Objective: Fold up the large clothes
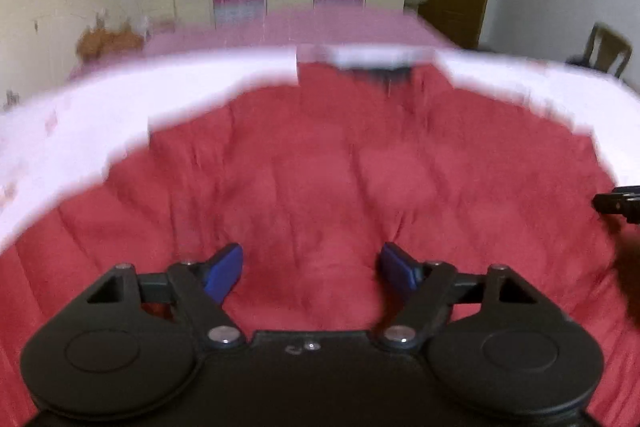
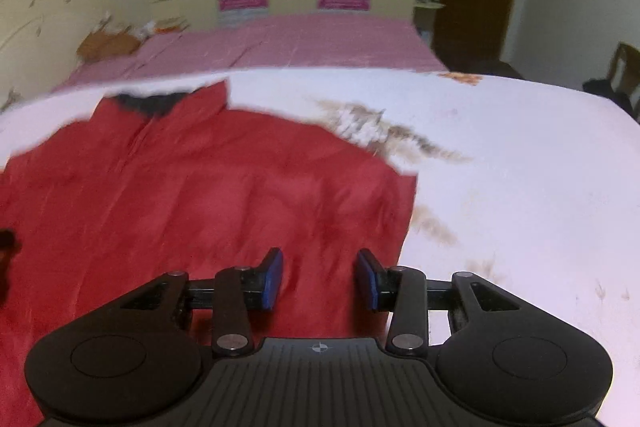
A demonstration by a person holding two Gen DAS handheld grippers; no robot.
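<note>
Hovering over red jacket (image 1: 312, 179) on white sheet (image 2: 520, 167): left gripper (image 1: 312, 271) wide apart, empty; right gripper (image 2: 320, 279) half open, gripping nothing.

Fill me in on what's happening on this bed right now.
A person holding a two-finger gripper in each hand is working on a large red quilted jacket spread flat on a white, pattern-printed bed sheet, dark collar at the far end. The left gripper hovers over the middle of the jacket, jaws open, nothing between them. The right gripper is over the jacket's right edge, jaws apart, gripping nothing. No fold is visible yet.
</note>
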